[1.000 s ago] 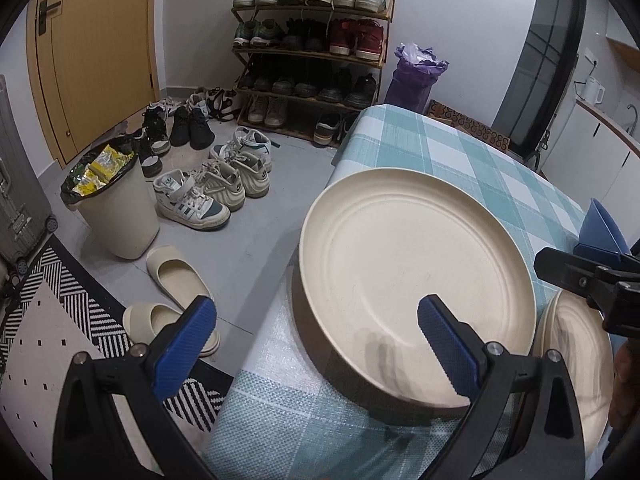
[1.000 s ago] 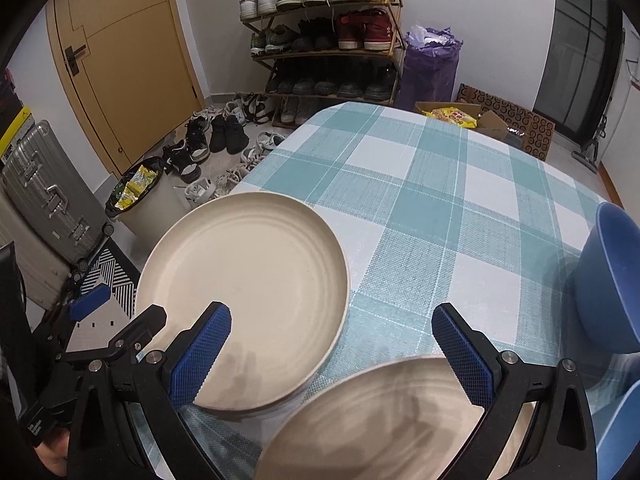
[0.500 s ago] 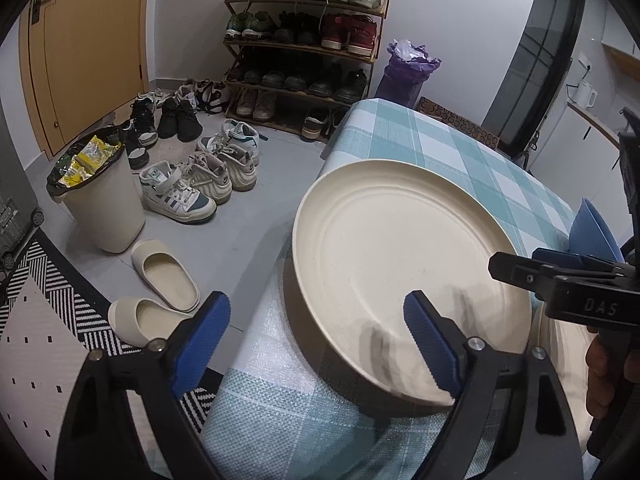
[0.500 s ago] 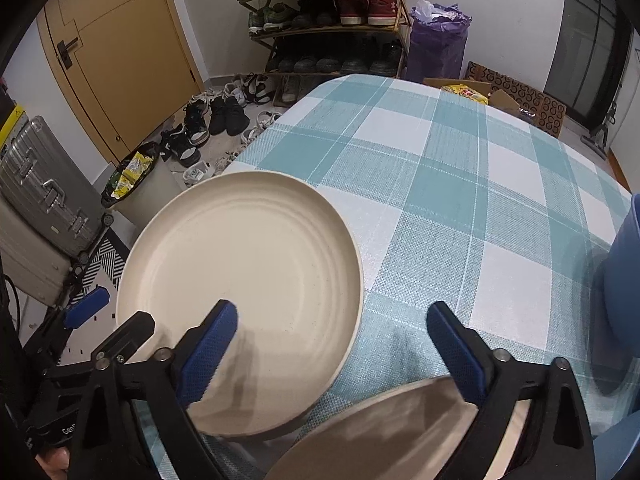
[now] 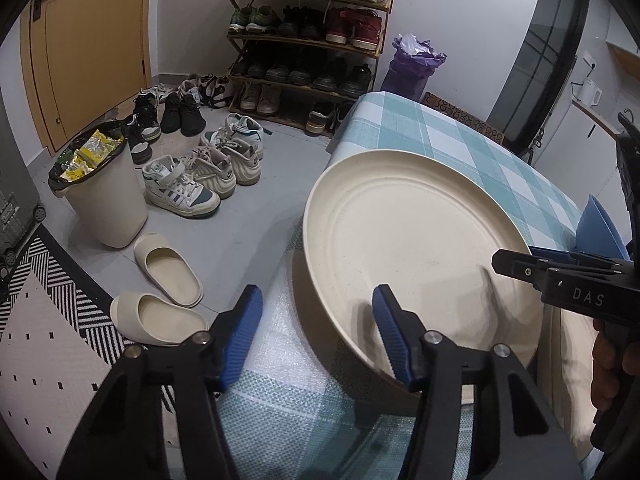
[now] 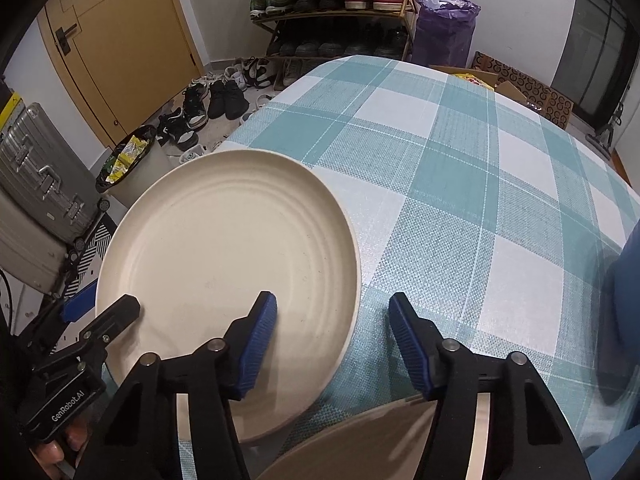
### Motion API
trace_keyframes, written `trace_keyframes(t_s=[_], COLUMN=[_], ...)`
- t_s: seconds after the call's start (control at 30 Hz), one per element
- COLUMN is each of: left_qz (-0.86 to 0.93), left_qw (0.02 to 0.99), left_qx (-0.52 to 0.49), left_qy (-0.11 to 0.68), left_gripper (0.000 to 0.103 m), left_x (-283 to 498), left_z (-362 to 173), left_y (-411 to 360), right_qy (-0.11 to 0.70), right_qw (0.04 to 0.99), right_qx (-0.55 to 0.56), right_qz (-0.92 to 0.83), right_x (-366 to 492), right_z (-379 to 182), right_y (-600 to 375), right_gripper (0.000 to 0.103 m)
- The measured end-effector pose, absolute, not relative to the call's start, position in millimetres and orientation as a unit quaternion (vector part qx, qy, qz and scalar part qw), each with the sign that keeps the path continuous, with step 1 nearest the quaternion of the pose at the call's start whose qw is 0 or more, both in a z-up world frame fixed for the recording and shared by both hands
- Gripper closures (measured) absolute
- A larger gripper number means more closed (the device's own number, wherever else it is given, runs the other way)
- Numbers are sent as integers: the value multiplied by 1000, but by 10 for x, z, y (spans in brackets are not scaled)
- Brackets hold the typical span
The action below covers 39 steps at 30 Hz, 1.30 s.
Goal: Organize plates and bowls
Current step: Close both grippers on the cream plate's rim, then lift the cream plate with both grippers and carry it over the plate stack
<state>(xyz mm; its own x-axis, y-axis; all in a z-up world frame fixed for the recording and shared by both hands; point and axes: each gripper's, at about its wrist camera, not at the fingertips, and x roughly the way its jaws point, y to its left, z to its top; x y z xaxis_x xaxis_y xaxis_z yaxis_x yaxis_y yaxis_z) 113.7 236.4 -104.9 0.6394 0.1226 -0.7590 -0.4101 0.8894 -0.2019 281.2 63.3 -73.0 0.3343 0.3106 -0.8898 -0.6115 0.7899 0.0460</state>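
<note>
Partly cropped second plate [image 6: 360,440] below

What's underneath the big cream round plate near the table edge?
The cream round plate rests directly on the teal-and-white checked tablecloth, and its left rim reaches the table's edge. Nothing else shows around the rim; the cloth beneath the plate's middle is covered, so anything flat there stays hidden.
</note>
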Motion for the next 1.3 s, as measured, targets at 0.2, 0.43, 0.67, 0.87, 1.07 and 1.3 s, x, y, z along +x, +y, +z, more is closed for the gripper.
trace_keyframes(t_s=[0.2, 0.43, 0.67, 0.87, 1.07, 1.3], left_qz=[153, 127, 126, 126, 124, 123], left_qw=[888, 893, 893, 894, 899, 906], left_qx=[-180, -176, -179, -177, -172, -164], left_qy=[394, 394, 393, 391, 384, 370], left_gripper=[58, 77, 77, 78, 78, 78], left_x=[1122, 1143, 1141, 1145, 1139, 1078], left_z=[-1040, -1030, -1029, -1024, -967, -849], left_y=[2386, 2341, 2364, 2340, 2296, 2247], right_qy=[495, 491, 494, 491, 471, 458], right_qw=[801, 803, 799, 802, 813, 820], right_qx=[-157, -160, -164, -159, -168, -168], right_qz=[296, 297, 300, 300, 299, 298], right_x=[2759, 2739, 2731, 2722, 2671, 2593], right_z=[-729, -728, -734, -727, -672, -560], right_y=[679, 701, 696, 676, 661, 604], right_gripper=[59, 71, 73, 75, 76, 76])
